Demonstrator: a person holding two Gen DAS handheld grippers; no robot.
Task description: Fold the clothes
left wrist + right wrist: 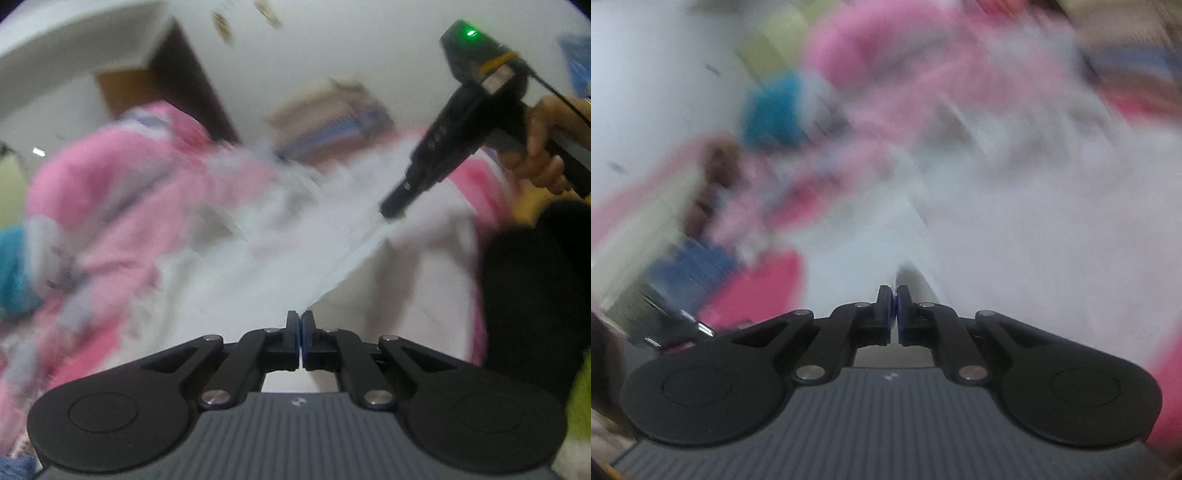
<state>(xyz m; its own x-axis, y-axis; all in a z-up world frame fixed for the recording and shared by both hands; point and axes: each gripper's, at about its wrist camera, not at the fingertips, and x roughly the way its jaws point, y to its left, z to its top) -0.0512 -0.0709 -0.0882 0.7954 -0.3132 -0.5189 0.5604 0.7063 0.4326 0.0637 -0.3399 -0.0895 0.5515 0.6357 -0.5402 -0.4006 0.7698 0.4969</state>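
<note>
Both views are smeared by motion, so only broad shapes hold.

The left gripper (300,325), at lower centre of its view, has its blue-lined pads pressed together on an edge of a white cloth (295,236). From there the cloth runs up and right across the middle of the frame as a taut ridge to the right gripper (393,210), which comes down from the upper right in a hand (543,155). In its own view the right gripper (893,306) is also pinched on a thin fold of the cloth (1015,229), which fans out pale and wide to the right.

Holding two points of one edge apart like this probably keeps the cloth stretched and lifted, so it can be shaken flat or laid over itself; which stage of folding this is, the blur does not settle.

The cloth looks thin, soft and limp, creasing into long straight pleats under tension. Behind it at left lies a pink heap (110,192), fluffy and rounded, with something turquoise (14,273) at the left edge. In the left view a green light (470,34) glows on the right gripper's black body.
</note>
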